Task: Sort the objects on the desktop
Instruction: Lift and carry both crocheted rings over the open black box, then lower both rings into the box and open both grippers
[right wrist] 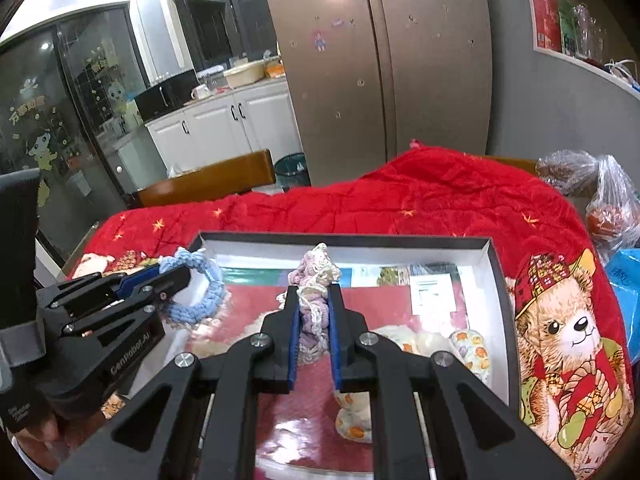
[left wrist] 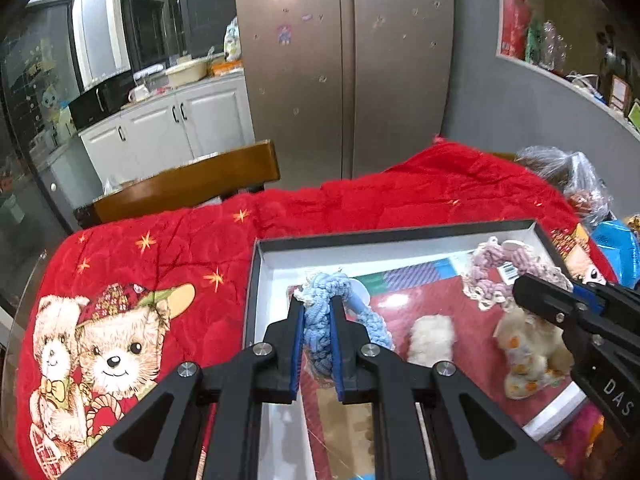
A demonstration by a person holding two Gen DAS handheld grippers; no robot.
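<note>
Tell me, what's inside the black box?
Inside the black box: a fluffy white toy, a cream toy with orange spots and printed paper. The grippers cover parts of the floor.

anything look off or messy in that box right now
Nothing looks spilled or broken. The red quilted bear-print blanket under the black-rimmed white box is rumpled. Each tool is shut on a scrunchie over the box: left tool on the blue knitted scrunchie, right tool on the pink one.

both wrist views look down into one box [left wrist: 400,236].
</note>
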